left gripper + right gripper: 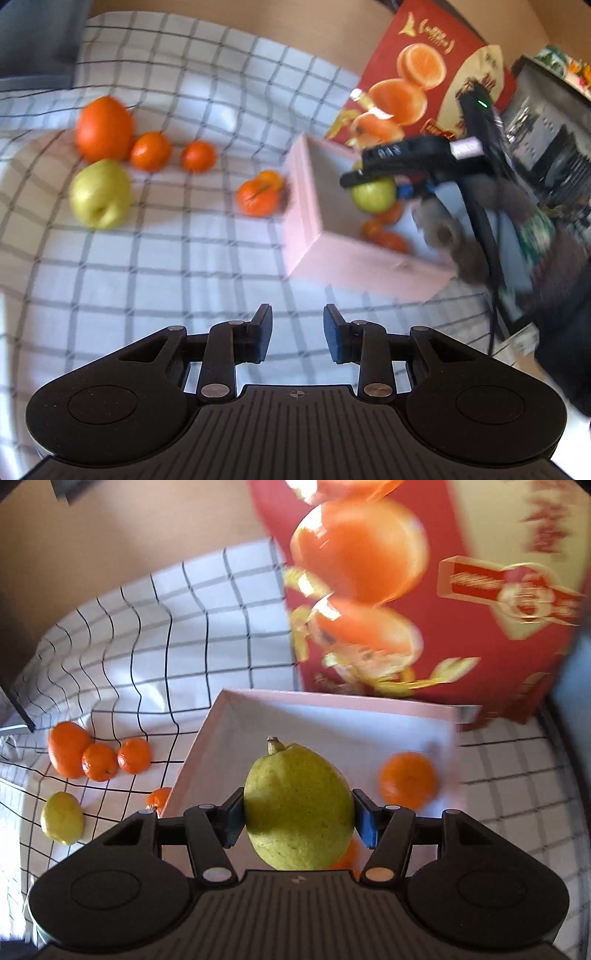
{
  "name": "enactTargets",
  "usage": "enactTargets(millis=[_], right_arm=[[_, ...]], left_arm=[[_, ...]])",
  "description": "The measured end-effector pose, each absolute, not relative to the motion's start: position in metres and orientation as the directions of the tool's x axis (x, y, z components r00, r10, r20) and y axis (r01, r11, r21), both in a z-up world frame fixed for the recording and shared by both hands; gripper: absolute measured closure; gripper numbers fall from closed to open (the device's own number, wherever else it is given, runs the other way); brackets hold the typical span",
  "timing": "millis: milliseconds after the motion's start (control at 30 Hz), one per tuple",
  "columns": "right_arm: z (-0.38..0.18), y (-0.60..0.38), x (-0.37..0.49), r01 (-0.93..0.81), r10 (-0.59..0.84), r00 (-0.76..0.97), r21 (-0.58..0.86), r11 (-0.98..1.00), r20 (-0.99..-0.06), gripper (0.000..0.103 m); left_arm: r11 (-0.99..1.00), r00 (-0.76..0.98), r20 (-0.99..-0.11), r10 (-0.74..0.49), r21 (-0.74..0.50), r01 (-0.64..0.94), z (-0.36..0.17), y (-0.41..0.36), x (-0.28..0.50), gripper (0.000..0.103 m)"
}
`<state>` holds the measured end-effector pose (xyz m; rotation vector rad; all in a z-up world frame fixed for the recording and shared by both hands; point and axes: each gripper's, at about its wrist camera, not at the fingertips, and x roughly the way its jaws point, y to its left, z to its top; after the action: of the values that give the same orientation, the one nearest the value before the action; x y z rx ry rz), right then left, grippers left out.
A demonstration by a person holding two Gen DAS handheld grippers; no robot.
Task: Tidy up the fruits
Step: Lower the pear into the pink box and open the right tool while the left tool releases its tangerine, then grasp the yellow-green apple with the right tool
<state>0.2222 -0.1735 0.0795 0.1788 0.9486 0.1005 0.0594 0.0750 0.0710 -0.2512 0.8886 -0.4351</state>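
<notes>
My right gripper (298,818) is shut on a green pear (297,808) and holds it over the open pink box (332,698); it also shows in the left wrist view (373,184) with the pear (373,194). Mandarins (406,779) lie inside the box (310,221). My left gripper (297,334) is open and empty above the checked cloth (184,266). On the cloth lie a second pear (99,194), a large orange (104,127), two mandarins (150,150) beside it, and two mandarins (258,194) against the box's left wall.
A red carton printed with oranges (424,74) stands behind the box (424,590). Dark objects (546,147) stand at the right. A grey item (33,44) sits at the far left corner.
</notes>
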Motion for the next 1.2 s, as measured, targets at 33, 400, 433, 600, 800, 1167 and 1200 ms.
enactTargets(millis=[33, 400, 433, 600, 800, 1167, 1200], right_arm=[[0.075, -0.168, 0.231, -0.013, 0.161, 0.568, 0.187, 0.982, -0.807, 0.044], [0.041, -0.14, 0.275, -0.002, 0.092, 0.5, 0.105, 0.994, -0.861, 0.044], [0.041, -0.139, 0.275, 0.001, 0.089, 0.499, 0.103, 0.995, -0.862, 0.044], [0.049, -0.14, 0.268, 0.003, 0.119, 0.503, 0.14, 0.99, -0.856, 0.042], [0.075, -0.137, 0.235, -0.017, 0.116, 0.575, 0.129, 0.991, -0.81, 0.038], [0.119, -0.079, 0.162, -0.182, 0.198, 0.689, 0.098, 0.978, -0.697, 0.036], [0.117, -0.067, 0.157, -0.22, 0.214, 0.685, 0.083, 0.972, -0.696, 0.036]], left_arm=[[0.89, 0.552, -0.7, -0.453, -0.387, 0.24, 0.07, 0.081, 0.056, 0.069], [0.92, 0.552, -0.756, -0.352, -0.389, 0.053, 0.054, 0.129, 0.028, 0.069], [0.921, 0.551, -0.757, -0.351, -0.387, 0.054, 0.054, 0.13, 0.027, 0.069], [0.926, 0.548, -0.765, -0.34, -0.373, 0.054, 0.052, 0.13, 0.026, 0.069], [0.93, 0.546, -0.771, -0.327, -0.365, 0.042, 0.05, 0.129, 0.03, 0.069], [0.945, 0.674, -0.727, -0.132, -0.297, -0.135, 0.068, 0.19, 0.041, 0.069], [0.942, 0.676, -0.725, -0.131, -0.304, -0.144, 0.067, 0.196, 0.041, 0.069]])
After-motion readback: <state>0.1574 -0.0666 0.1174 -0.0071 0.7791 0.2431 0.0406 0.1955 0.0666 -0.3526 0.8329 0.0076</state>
